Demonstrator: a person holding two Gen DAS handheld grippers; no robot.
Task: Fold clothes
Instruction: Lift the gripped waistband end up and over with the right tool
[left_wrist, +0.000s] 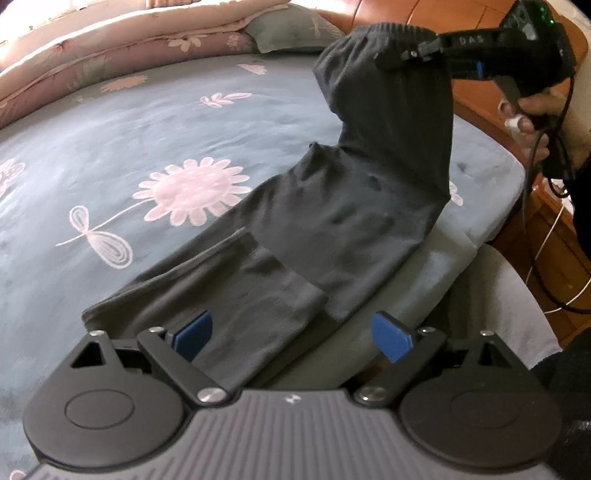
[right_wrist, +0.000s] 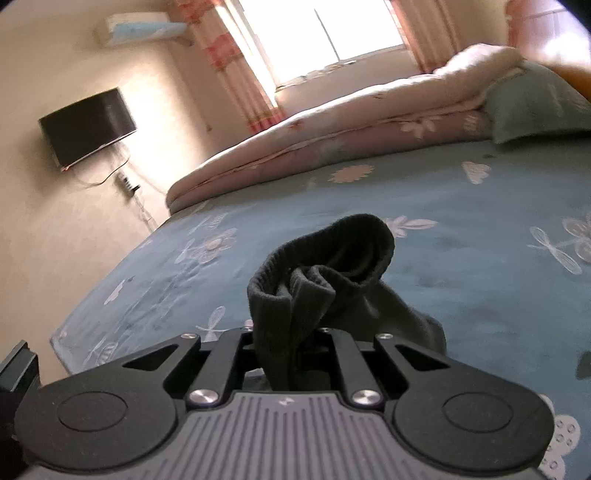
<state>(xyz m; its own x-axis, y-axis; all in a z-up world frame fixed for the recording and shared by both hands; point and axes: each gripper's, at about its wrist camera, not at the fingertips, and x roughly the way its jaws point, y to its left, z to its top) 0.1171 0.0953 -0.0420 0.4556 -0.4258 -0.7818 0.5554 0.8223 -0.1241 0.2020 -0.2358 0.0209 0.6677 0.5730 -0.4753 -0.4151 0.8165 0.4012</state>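
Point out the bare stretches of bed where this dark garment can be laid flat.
Free: the blue floral bedsheet between the dark grey garment and the folded pink quilt, around the big pink flower. Crowded: the near bed edge, where the garment lies under the left gripper.

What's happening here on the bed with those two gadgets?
A person is folding a dark garment on a bed with a blue flowered sheet. The right tongs are shut on the garment's ribbed cuff and hold that end up in the air, while the rest trails down onto the sheet. The left tongs are open, above the garment's near end, gripping nothing.
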